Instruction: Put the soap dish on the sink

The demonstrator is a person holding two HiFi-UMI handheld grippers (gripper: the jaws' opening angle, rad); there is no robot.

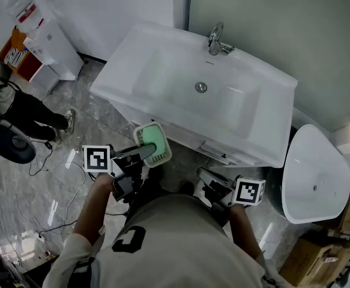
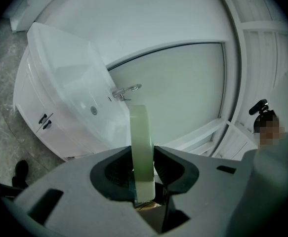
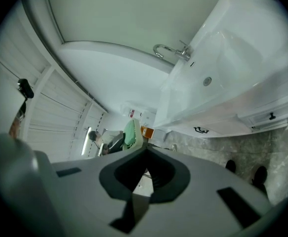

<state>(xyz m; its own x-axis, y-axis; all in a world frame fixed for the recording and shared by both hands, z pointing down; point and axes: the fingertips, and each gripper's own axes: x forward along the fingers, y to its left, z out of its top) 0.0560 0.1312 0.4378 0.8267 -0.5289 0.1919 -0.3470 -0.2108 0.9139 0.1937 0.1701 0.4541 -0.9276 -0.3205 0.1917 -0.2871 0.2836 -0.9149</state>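
The pale green soap dish [image 1: 152, 138] is held on edge in my left gripper [image 1: 148, 153], just in front of the white sink's [image 1: 265, 131] front rim and over the floor. In the left gripper view the dish [image 2: 140, 127] stands thin and upright, and both jaws of the left gripper [image 2: 143, 157] press on it. The sink [image 2: 67, 78] lies ahead to the left there. My right gripper [image 1: 203, 174] hangs lower right of the dish, jaws together and empty. The right gripper view shows the same, right gripper [image 3: 146, 151] shut, with the green dish [image 3: 129, 134] beyond it.
A chrome faucet [image 1: 215, 39] stands at the sink's back rim, and a drain [image 1: 201, 87] lies in the bowl. A second white basin [image 1: 316, 173] sits on the floor at right. A water dispenser [image 1: 42, 35] and a person [image 1: 18, 110] are at far left. Cables cross the marble floor [image 1: 36, 185].
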